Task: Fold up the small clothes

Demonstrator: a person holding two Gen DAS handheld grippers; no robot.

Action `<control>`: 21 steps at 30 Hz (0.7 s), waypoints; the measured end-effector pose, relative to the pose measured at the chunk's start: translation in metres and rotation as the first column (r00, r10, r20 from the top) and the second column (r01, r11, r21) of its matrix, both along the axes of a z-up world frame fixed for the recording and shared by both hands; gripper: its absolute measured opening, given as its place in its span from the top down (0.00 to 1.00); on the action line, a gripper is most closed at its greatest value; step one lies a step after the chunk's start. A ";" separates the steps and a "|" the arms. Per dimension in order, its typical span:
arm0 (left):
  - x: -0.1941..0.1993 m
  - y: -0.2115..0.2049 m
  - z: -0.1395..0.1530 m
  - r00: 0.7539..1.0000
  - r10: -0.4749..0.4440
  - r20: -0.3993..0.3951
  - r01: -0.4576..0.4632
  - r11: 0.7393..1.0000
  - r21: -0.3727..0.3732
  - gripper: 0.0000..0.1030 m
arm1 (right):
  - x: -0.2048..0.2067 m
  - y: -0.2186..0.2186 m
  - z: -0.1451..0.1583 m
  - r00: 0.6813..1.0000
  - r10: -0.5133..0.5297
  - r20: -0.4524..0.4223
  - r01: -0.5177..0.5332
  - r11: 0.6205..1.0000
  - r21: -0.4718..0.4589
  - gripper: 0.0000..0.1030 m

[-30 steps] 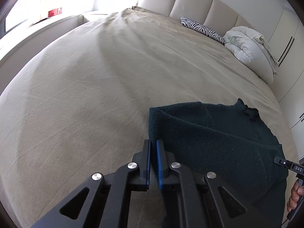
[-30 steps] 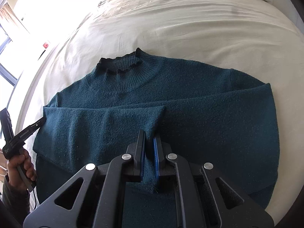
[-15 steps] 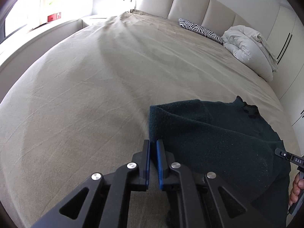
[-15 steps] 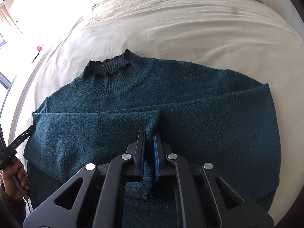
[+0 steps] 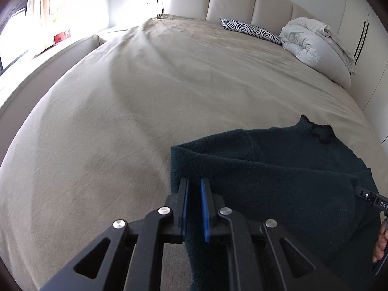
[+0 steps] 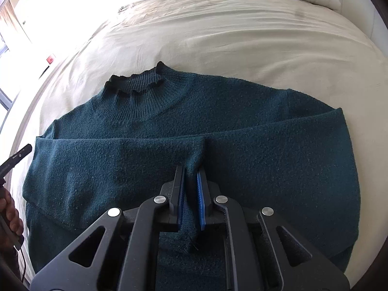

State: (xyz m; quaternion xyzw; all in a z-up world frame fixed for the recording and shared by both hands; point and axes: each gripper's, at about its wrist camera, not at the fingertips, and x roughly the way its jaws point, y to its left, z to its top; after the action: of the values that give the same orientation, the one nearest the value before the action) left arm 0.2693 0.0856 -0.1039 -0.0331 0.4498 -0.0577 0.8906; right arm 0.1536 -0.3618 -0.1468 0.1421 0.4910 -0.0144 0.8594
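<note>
Bedroom setting, so we're working on a big bed [image 5: 150, 111] with a beige sheet, padded cream headboard [image 5: 232, 2] across the top of the left wrist view, bright window [image 5: 26, 21] in the upper left of the frame. Zebra-print pillow [image 5: 252, 28] and a bundled white duvet [image 5: 315, 46] sit up in the upper right, well apart from where we are.

Our dark teal sweater [image 6: 194, 131] lies flat on the sheet, filling the middle and lower part of the right wrist view, ribbed collar [image 6: 135, 84] pointing toward the top of the frame. Both sleeves are folded in across the body, and their ends meet roughly at centre frame.

Right tongs [image 6: 190, 169] are clenched on a pinch of knit right where the sleeve ends meet, with the fabric bunched up between the blue pads. Left tongs [image 5: 194, 181] sit at the bottom centre of their own view, clamped on the sweater's folded left edge, dark fabric running between the pads.

We can also spot a hand [image 6: 11, 215] at the left edge of the right wrist view, gripping the other tool's handle.
</note>
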 end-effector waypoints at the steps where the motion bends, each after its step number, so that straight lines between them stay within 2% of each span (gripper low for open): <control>1: -0.003 0.000 -0.003 1.000 -0.006 0.021 0.005 1.000 0.019 0.88 | 0.000 -0.001 0.002 1.000 -0.003 -0.001 0.003 1.000 -0.001 0.89; 5: -0.006 0.000 -0.003 0.999 -0.016 0.036 0.015 0.999 0.028 0.88 | -0.012 -0.014 0.011 0.997 -0.082 -0.001 0.082 0.997 -0.006 0.79; 8: -0.010 0.002 0.000 0.999 -0.008 0.044 0.007 1.000 0.024 0.89 | -0.028 -0.024 0.021 0.988 -0.151 0.031 0.148 0.986 0.071 0.76; 11: -0.018 -0.003 0.000 0.998 -0.012 0.061 0.007 0.997 0.077 0.82 | -0.040 -0.010 0.030 0.992 -0.095 0.085 0.086 0.992 0.096 0.76; 14: -0.022 -0.006 -0.003 0.998 -0.023 0.065 0.015 0.993 0.117 0.78 | -0.034 0.008 0.015 0.999 -0.026 0.047 0.023 0.998 0.063 0.76; 16: -0.022 -0.004 -0.004 0.998 -0.021 0.062 0.013 0.992 0.123 0.72 | -0.031 0.007 -0.004 1.000 -0.031 0.005 0.030 0.998 0.053 0.76; 17: -0.022 -0.004 -0.004 0.997 -0.027 0.067 0.017 0.989 0.145 0.70 | -0.033 0.004 -0.006 0.999 -0.035 0.034 0.033 0.998 0.060 0.76; 19: -0.029 -0.003 0.000 0.997 -0.034 0.076 0.020 0.985 0.170 0.67 | -0.039 -0.003 -0.005 0.997 -0.076 0.024 0.075 0.995 0.062 0.76; 21: -0.039 0.005 0.008 0.996 -0.024 0.081 0.012 0.990 0.139 0.68 | -0.053 -0.011 0.006 0.994 -0.105 0.044 0.100 0.990 0.097 0.76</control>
State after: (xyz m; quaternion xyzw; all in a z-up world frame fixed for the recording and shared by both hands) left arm 0.2301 0.0909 -0.0958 0.0354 0.4159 -0.0356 0.9080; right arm 0.1001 -0.3732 -0.1413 0.2079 0.4619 -0.0317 0.8617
